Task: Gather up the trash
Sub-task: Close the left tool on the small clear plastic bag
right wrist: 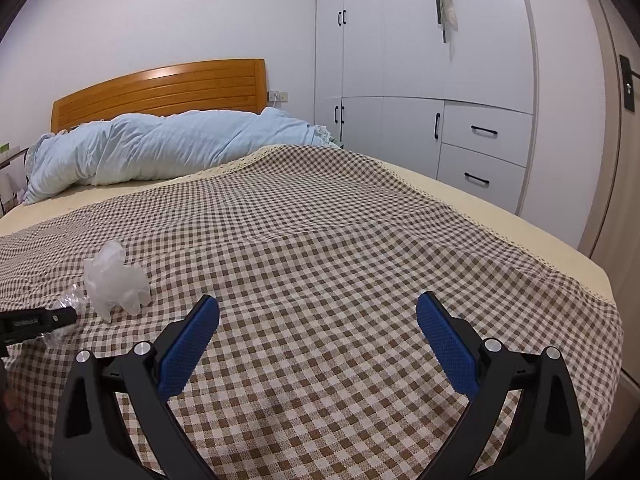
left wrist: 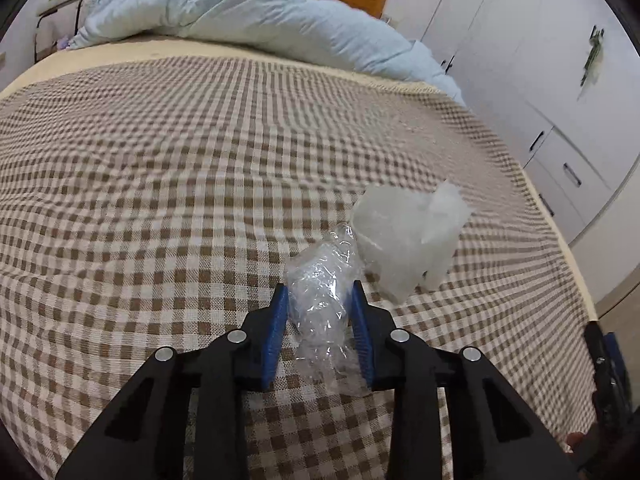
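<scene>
- Left wrist view: the left gripper (left wrist: 320, 300) has its blue pads on both sides of a clear wrap (left wrist: 322, 300), so it looks squeezed on it.
- The wrap lies on the bed (left wrist: 160, 200), on the checked cover, near the front edge.
- The right gripper (right wrist: 317, 312) is wide open with nothing in it — it hangs over bare cover.
- The wrap is thin and slippery. My guess is it could slide out when lifted, as only its middle is pinched.
- A loose end sticks out past the pads and could snag on the cover.
- A white bag (left wrist: 408, 232) lies just beside the wrap, maybe touching it — it could get dragged along or pushed away.
- The wrap is see-through, shiny and all crumpled.
- The white bag is cloudy, soft and puffed up.
</scene>
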Motion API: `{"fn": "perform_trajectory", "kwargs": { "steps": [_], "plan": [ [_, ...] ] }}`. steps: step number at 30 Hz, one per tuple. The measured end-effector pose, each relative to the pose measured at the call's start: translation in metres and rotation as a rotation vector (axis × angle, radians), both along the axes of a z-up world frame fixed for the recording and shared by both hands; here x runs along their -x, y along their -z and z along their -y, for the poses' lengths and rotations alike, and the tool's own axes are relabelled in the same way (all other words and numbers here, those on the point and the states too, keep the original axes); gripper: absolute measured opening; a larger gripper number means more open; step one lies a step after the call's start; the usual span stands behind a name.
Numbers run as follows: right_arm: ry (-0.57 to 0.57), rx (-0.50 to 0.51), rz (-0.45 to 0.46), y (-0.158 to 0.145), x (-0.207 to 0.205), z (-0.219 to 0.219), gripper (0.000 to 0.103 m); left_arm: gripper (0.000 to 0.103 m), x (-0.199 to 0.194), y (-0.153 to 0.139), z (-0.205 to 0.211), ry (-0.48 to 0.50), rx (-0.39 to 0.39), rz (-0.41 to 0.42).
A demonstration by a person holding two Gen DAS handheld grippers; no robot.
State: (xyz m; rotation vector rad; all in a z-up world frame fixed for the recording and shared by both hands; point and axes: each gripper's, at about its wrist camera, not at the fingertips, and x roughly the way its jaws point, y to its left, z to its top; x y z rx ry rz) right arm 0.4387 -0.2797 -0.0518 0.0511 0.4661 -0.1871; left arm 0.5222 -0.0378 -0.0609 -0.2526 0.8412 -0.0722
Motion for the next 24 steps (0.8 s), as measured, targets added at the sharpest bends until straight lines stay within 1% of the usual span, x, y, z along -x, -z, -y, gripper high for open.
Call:
{"fn": "perform_trajectory", "kwargs": {
  "steps": [3, 5, 9, 13, 14, 17, 20, 22, 24],
  "plan": [
    [-0.001, -0.010, 0.000, 0.000, 0.000, 0.001, 0.095, 0.029, 0.013, -0.015, -0.003, 0.004, -0.024, 0.065],
    [-0.002, -0.017, 0.001, 0.000, -0.001, 0.003, 0.095, 0.029, 0.023, -0.024, -0.007, 0.004, -0.022, 0.100],
    [-0.002, -0.027, 0.015, -0.001, 0.002, 0.006, 0.095, 0.029, 0.035, -0.038, -0.024, -0.022, 0.016, 0.146],
    [-0.005, -0.021, 0.034, -0.002, 0.006, 0.005, 0.095, 0.029, 0.042, -0.044, -0.054, -0.083, 0.091, 0.150],
    [-0.017, -0.016, 0.036, -0.003, 0.006, 0.004, 0.095, 0.029, 0.042, -0.044, -0.061, -0.096, 0.111, 0.148],
    [-0.049, 0.022, 0.014, -0.002, 0.004, -0.006, 0.095, 0.029, 0.044, -0.044, -0.073, -0.114, 0.131, 0.147],
    [-0.159, 0.098, -0.048, 0.000, -0.007, -0.029, 0.095, 0.029, 0.046, -0.040, -0.080, -0.126, 0.153, 0.139],
    [-0.207, 0.140, -0.065, -0.002, -0.013, -0.046, 0.095, 0.029, 0.044, -0.041, -0.082, -0.137, 0.156, 0.140],
    [-0.257, 0.114, -0.045, -0.008, -0.017, -0.063, 0.095, 0.029, 0.046, -0.041, -0.083, -0.144, 0.157, 0.142]
  ]
}}
